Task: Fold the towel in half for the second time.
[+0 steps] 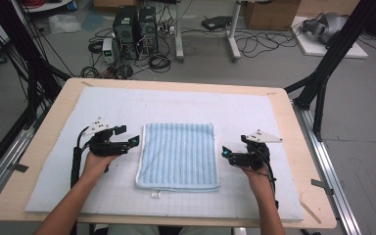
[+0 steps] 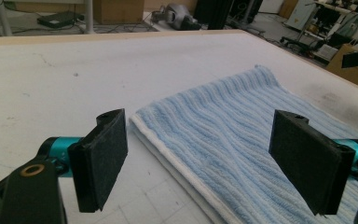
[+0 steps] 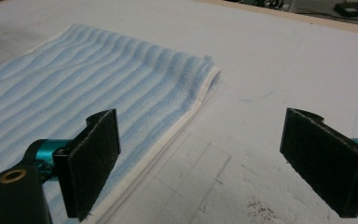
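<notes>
White padded matting (image 1: pixel 254 112) covers the wooden table, and a folded light-blue striped terry towel (image 1: pixel 178 155) lies flat at its middle. Just beside the towel's left edge hovers the left gripper (image 1: pixel 133 142), jaws spread wide, empty. Just beside its right edge, the right gripper (image 1: pixel 223 152) likewise gapes, grasping nothing.

We see a light wooden table (image 1: pixel 39 147) with rounded corners, topped by a white gridded mat (image 1: pixel 127 105). Grey concrete floor (image 1: pixel 372 122) all round. Beyond the far edge: two black computer towers (image 1: pixel 136 24) standing side by side, loose black cables (image 1: pixel 159 62) coiled beside them, a white metal desk leg (image 1: pixel 233 34), brown cardboard boxes (image 1: pixel 269 13). Black metal frame struts (image 1: pixel 330 58) run down at right and left. An aluminium rail (image 1: pixel 328 166) lies along the table's right side. Lighting is even, with no hard shadows.
</notes>
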`<act>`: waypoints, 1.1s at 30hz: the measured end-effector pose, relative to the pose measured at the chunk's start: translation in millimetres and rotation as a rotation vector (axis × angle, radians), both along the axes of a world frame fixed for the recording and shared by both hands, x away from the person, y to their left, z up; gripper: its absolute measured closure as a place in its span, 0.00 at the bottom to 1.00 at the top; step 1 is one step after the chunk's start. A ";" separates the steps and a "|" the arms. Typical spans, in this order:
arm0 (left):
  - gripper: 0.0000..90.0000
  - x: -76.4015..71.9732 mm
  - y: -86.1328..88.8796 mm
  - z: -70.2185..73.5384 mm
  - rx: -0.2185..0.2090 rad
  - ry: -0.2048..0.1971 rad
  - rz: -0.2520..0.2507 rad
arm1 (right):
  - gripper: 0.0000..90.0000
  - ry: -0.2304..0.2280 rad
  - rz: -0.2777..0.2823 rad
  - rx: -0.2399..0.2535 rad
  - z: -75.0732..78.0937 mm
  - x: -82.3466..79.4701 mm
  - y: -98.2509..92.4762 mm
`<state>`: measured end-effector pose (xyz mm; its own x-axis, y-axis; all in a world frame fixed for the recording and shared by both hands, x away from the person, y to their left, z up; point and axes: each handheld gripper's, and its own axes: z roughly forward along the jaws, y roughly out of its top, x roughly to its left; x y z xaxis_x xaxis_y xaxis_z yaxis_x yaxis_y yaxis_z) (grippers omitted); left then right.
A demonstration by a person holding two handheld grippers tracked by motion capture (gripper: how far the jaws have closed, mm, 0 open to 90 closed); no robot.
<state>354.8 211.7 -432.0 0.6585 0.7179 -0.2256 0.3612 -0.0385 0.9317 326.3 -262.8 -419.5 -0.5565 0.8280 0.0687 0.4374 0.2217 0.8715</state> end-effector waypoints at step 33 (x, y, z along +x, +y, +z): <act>0.47 85.5 -41.1 -9.9 0.261 0.165 0.057 | 0.13 0.046 0.019 -0.011 -5.0 2.8 2.8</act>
<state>440.3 170.6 -441.9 0.5854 0.8003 -0.1296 0.5156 -0.2441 0.8213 329.1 -260.0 -424.5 -0.5688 0.8181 0.0851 0.4722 0.2400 0.8482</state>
